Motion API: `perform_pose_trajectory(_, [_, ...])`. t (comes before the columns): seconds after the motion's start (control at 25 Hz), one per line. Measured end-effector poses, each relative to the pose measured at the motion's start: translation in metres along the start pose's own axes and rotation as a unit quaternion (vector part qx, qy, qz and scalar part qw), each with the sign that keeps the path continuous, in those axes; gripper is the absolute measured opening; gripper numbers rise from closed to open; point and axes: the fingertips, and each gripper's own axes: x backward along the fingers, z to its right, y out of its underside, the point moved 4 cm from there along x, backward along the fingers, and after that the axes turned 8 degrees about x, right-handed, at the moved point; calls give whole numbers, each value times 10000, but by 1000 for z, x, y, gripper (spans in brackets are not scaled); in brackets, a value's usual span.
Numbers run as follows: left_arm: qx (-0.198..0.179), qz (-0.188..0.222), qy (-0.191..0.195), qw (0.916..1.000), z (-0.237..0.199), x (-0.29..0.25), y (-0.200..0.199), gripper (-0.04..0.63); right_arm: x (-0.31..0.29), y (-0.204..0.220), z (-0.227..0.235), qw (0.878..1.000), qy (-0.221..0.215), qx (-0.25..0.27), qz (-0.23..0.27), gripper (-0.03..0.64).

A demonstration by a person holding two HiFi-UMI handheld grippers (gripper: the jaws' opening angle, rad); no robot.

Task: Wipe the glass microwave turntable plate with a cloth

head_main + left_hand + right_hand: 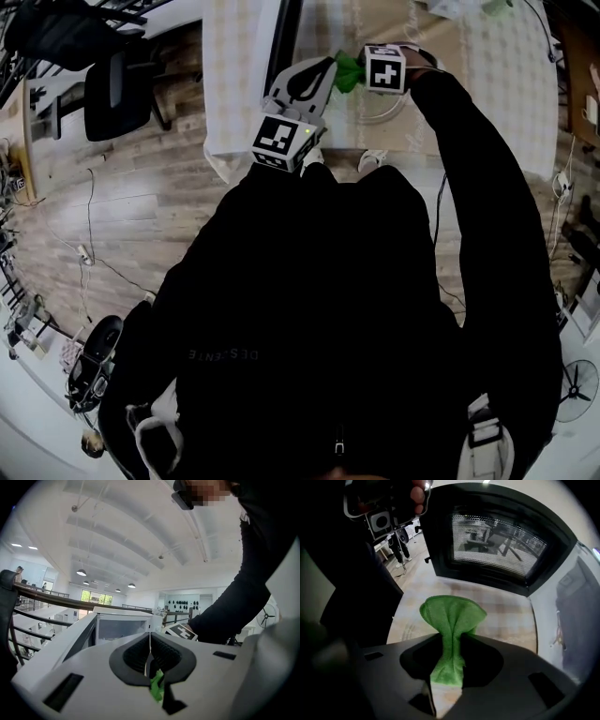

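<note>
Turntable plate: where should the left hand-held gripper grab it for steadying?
Near rim of the turntable plate, likely, low from the person's side: it lies flat on the table, only its thin edge pinchable; the right hand-held gripper holds the cloth over it.

Table (497, 84) with microwave (497, 550) and glass plate (410, 630)

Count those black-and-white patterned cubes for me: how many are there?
2. One cube rides on the left gripper, nearer the person; the other rides on the right gripper, which pinches the green cloth. The person's dark torso may hide more.
</note>
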Motion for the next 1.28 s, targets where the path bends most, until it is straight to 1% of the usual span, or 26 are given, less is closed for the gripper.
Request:
perform_pose_trajectory(0.08, [13,-43,-48,10000,-1,-3,3,23,4,7,21,9993,370,85,-66,136])
perform_pose_trajectory(0.2, [12,-102,-95,9999,-3,-9,7,23,7,15,46,9972,740,62,-30,137])
perform_pose_trajectory(0.32, [23,-142,-114,9998,-4,-15,9,21,4,22,64,9962,869,-71,56,137])
perform_pose_trajectory(0.52, [73,-198,-168,9996,-10,-23,13,23,-4,27,93,9936,1127,-73,59,137])
perform_pose_trajectory(0.68, [274,-166,-160,9994,-13,-29,11,23,-14,34,111,9908,1351,34,-121,135])
perform_pose_trajectory(0.8, [429,-51,-204,9989,-15,-32,3,23,-24,37,117,9903,1374,68,-211,135])
perform_pose_trajectory(0.92, [441,5,-197,9988,-15,-34,-2,23,-34,41,116,9910,1323,-81,-211,133])
perform_pose_trajectory(1.08, [365,9,-194,9991,-18,-36,-3,23,-37,41,117,9903,1360,-250,-136,129])
perform_pose_trajectory(1.28, [340,-27,-203,9992,-19,-37,1,23,-37,36,104,9922,1243,-88,-101,129])
